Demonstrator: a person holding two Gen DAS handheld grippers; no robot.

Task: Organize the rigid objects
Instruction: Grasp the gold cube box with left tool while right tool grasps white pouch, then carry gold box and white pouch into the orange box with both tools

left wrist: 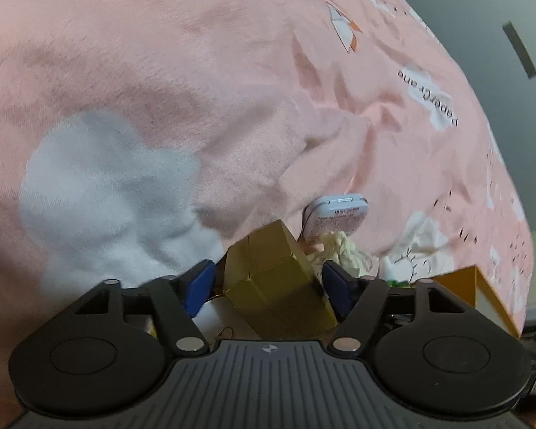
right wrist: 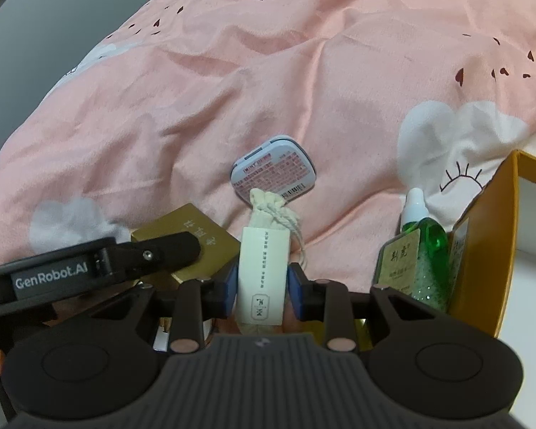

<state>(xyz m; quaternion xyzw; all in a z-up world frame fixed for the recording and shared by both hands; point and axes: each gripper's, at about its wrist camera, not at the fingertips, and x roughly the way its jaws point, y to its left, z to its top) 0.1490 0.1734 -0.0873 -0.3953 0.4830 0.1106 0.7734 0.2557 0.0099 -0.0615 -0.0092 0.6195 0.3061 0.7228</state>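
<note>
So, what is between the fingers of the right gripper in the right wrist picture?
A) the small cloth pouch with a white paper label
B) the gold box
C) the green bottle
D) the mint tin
A: the right gripper closes on the cloth pouch with its white label; the mint tin lies beyond on the pink blanket.

Rumpled pink bed cover [right wrist: 268,82] printed with white clouds and small dark hearts. Resting on it: a mint tin [right wrist: 274,168], label side up. Near the tin, toward the right edge, a green bottle [right wrist: 420,250] leaning against an orange box [right wrist: 489,250].
</note>
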